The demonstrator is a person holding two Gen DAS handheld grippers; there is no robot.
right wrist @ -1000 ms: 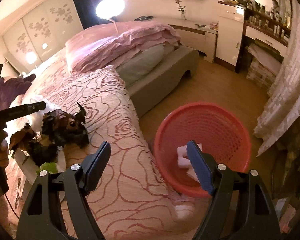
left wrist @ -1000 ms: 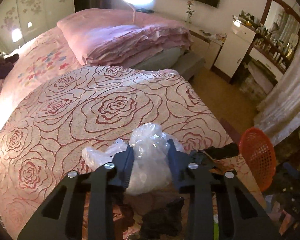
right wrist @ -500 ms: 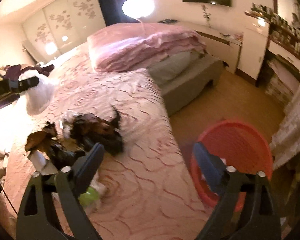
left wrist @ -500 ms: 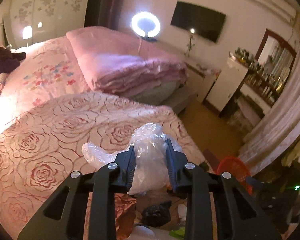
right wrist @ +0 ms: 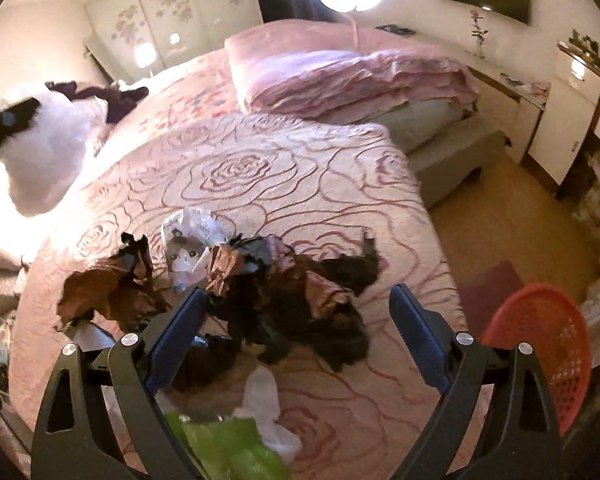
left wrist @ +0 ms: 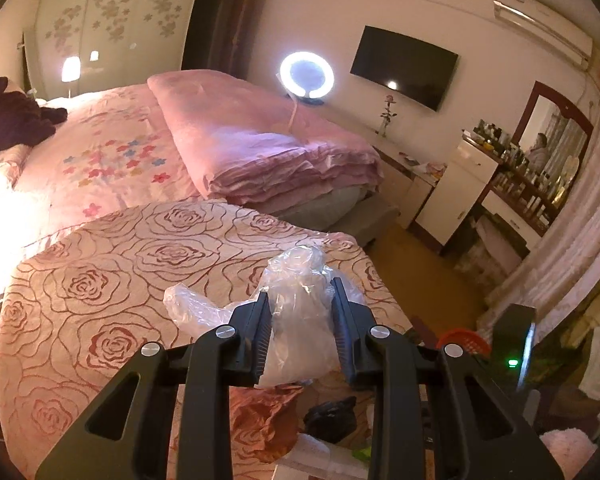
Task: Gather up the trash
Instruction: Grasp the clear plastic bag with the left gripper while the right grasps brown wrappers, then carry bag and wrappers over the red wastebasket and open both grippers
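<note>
A crumpled clear plastic bag point(left wrist: 296, 320) is pinched in the left hand-held gripper point(left wrist: 300, 332), raised above the rose-patterned bedspread point(left wrist: 112, 280). Below it on the bed lies a heap of trash point(right wrist: 284, 296): brown paper, black scraps, white plastic and a green wrapper point(right wrist: 228, 448). The right hand-held gripper point(right wrist: 296, 320) hangs over this heap, released and empty. A red basket point(right wrist: 548, 356) stands on the floor at right.

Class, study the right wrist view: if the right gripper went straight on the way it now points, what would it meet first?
Most likely the black crumpled bag in the trash pile on the rose bedspread, which lies between the right gripper's open fingers. Depth is unclear, so the crumpled brown paper on it could come first.
</note>
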